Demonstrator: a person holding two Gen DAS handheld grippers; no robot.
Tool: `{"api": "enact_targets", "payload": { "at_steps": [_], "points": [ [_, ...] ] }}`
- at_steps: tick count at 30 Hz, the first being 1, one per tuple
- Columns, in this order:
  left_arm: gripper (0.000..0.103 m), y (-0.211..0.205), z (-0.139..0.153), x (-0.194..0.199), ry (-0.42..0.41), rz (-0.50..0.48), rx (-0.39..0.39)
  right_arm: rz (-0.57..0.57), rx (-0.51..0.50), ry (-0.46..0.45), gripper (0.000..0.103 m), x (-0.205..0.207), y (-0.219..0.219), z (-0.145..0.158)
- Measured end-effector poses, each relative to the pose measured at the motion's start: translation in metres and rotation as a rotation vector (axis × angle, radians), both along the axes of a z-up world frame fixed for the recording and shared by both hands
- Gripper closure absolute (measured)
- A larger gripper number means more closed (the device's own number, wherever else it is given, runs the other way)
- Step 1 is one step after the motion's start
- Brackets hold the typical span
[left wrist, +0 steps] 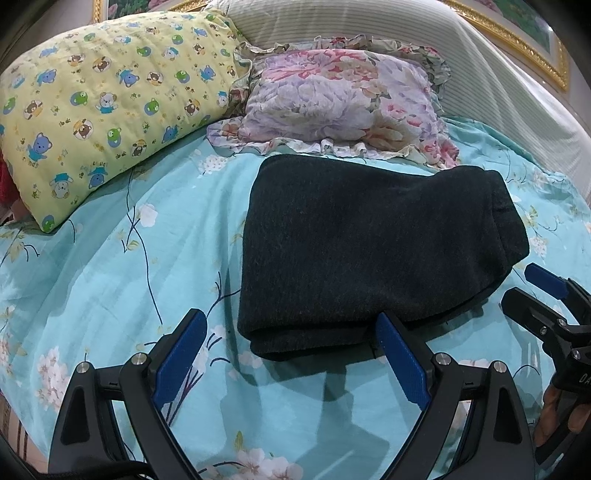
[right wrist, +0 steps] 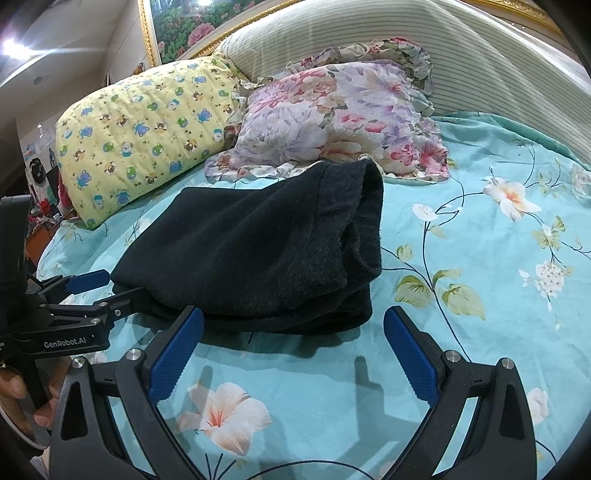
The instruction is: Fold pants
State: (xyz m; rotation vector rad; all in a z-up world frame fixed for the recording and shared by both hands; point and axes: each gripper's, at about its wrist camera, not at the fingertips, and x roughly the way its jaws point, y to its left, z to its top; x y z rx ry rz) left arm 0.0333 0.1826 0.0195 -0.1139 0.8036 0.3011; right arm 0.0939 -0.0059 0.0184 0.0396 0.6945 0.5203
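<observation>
Dark knit pants (left wrist: 369, 251) lie folded in a thick stack on the teal flowered bedsheet (left wrist: 110, 280); they also show in the right wrist view (right wrist: 258, 251). My left gripper (left wrist: 291, 354) is open and empty, just in front of the stack's near left corner. My right gripper (right wrist: 293, 350) is open and empty, just in front of the stack's near right edge. The right gripper also shows at the right edge of the left wrist view (left wrist: 532, 291), and the left gripper at the left of the right wrist view (right wrist: 110, 288), touching the stack's edge.
A yellow bear-print pillow (left wrist: 110, 103) and a floral ruffled pillow (left wrist: 343, 103) lie behind the pants. A striped padded headboard (left wrist: 480, 74) runs behind them. A gold picture frame (right wrist: 147, 33) hangs on the wall. The bed edge falls off at left.
</observation>
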Motion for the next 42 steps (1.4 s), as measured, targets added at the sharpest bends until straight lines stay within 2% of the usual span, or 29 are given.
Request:
{"api": "enact_targets", "payload": {
  "at_steps": [4,42],
  "points": [
    [0.008,0.003,0.001,0.0,-0.004,0.023,-0.001,-0.002,0.001,-0.001,0.005,0.001,-0.001,0.0],
    [0.008,-0.003,0.016,0.018,-0.024,-0.01,-0.002,-0.027,0.018,-0.001,0.005,0.011,-0.01,0.008]
  ]
}}
